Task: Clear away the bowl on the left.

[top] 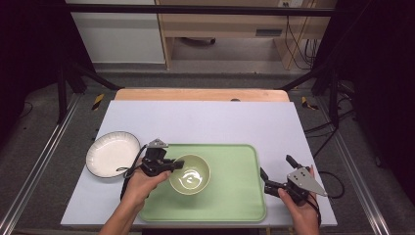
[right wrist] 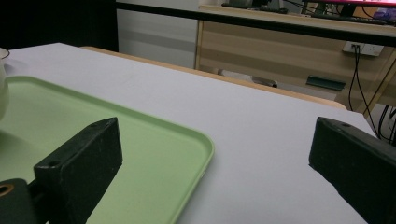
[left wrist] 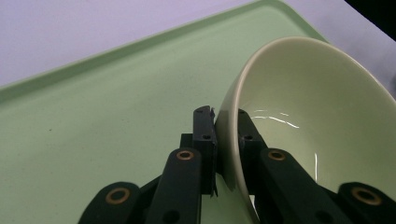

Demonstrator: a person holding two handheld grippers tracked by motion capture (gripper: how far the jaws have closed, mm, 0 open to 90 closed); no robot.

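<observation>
On the white table [top: 205,120] sits a green tray [top: 235,196], and my pale green bowl [top: 191,172] rests in its left half, white plate [top: 112,153] off to the left. Left gripper [top: 165,166] is clamped on the bowl's rim, one jaw inside, one outside. Glazed ceramic I'd judge: stiff, slick, chippable, fairly heavy, so grip the wall deep. Right gripper [top: 274,183] has its jaws wide apart beside the tray edge.

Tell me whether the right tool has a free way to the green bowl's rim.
Probably yes: the right tool is open beside the tray, with bare tray between it and the green bowl.
</observation>
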